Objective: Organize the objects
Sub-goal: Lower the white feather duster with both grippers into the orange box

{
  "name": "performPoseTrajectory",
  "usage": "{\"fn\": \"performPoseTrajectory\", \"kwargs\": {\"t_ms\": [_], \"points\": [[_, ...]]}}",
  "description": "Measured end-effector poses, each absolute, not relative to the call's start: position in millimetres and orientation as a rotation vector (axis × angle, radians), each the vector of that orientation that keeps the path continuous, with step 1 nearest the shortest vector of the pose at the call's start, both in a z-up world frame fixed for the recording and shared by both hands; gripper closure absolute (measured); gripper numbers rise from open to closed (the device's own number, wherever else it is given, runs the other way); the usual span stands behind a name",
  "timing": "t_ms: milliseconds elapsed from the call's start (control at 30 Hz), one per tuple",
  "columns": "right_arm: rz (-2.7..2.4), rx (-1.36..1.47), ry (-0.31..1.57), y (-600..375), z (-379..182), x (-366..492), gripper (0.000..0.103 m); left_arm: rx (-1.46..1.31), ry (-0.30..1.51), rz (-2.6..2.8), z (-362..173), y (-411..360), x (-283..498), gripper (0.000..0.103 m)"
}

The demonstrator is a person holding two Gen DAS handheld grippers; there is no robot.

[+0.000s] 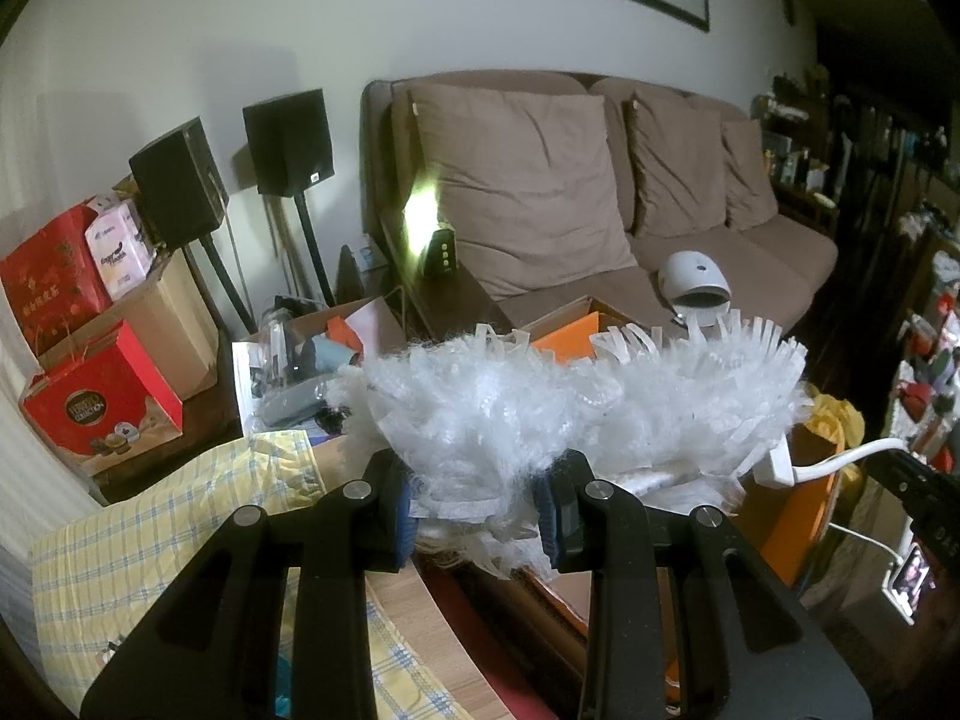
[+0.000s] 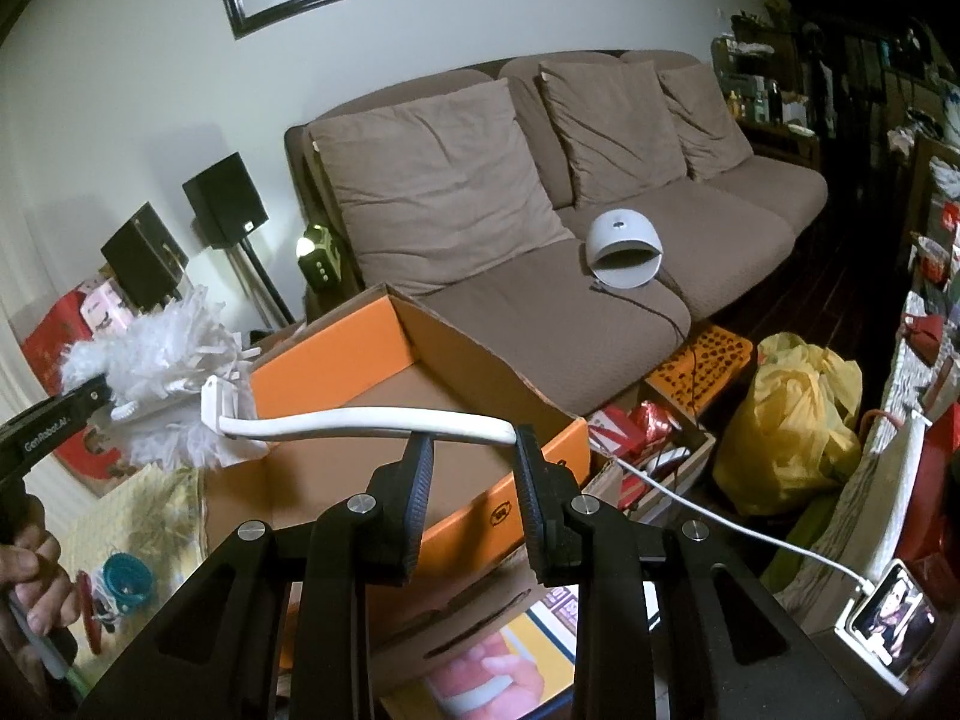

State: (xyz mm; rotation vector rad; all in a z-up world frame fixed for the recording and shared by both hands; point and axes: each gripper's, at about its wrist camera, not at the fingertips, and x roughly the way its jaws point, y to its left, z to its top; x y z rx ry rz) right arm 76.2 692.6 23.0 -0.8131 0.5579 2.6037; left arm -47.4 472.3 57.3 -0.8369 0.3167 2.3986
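Left wrist view shows one white feather duster (image 1: 576,408), its fluffy head clenched between the pads of your left gripper (image 1: 480,510). Right wrist view shows your right gripper (image 2: 471,468) clasping the tip of the duster's single curved white handle (image 2: 372,423), held above one open orange cardboard box (image 2: 420,414). Behind sit one brown sofa (image 2: 630,300) with three cushions, and two black speakers (image 1: 234,162). Both grippers tilt downward, and your left hand (image 2: 36,588) grips its tool's handle.
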Motion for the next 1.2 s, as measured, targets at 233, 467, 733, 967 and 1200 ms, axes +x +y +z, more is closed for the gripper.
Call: {"fn": "performPoseTrajectory", "kwargs": {"t_ms": [233, 467, 733, 967, 1200], "points": [[2.597, -0.82, 0.565, 695.7, 19.2, 77.1, 0.077, -0.84, 0.328, 2.395, 53.1, 473.8, -47.8, 0.074], [2.592, -0.831, 0.567, 696.4, 18.3, 74.6, 0.077, -0.842, 0.333, 2.394, 52.0, 475.3, -48.3, 0.074], [2.587, -0.842, 0.569, 696.6, 15.9, 72.2, 0.077, -0.863, 0.337, 2.389, 44.6, 475.1, -50.4, 0.074], [2.582, -0.856, 0.566, 696.1, 13.5, 70.1, 0.077, -0.877, 0.334, 2.385, 39.9, 474.5, -52.9, 0.074], [2.575, -0.86, 0.576, 696.8, 10.4, 67.7, 0.077, -0.883, 0.338, 2.382, 37.8, 475.7, -52.8, 0.074]]}}
